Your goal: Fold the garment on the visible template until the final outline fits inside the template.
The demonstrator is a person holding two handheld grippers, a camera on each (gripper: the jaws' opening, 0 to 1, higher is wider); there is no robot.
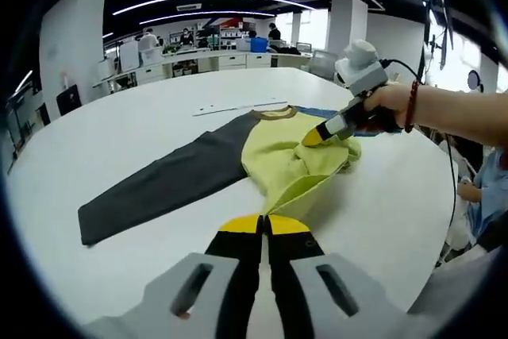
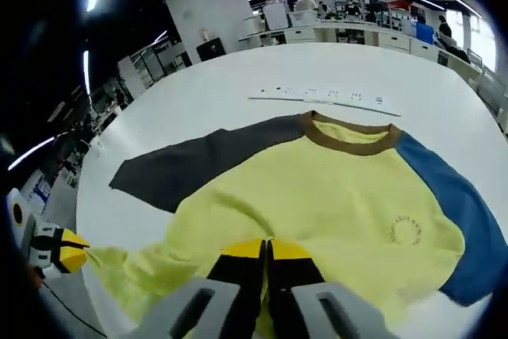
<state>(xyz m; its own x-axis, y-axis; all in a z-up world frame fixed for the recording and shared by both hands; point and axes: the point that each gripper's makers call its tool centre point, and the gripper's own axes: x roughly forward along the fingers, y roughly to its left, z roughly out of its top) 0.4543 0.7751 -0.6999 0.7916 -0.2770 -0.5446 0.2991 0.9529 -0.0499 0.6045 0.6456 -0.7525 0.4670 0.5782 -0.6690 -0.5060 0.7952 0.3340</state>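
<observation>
While both my grippers, left (image 1: 265,225) and right (image 2: 267,250), pinch the yellow shirt (image 2: 317,196) on the white table (image 1: 159,132) just ahead of my fingertips, uneven pulling could bunch it and skew the fold.

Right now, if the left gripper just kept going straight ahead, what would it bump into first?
Probably nothing new: the left gripper already sits at the garment's bunched yellow hem, so it would push further into that fabric.

Open-plan lab or office floor. Large round white table (image 1: 119,140) in foreground; rows of desks (image 1: 230,57) with seated people (image 1: 258,40) behind; white pillars (image 2: 208,1); long ceiling strip lights (image 1: 198,1).
</observation>
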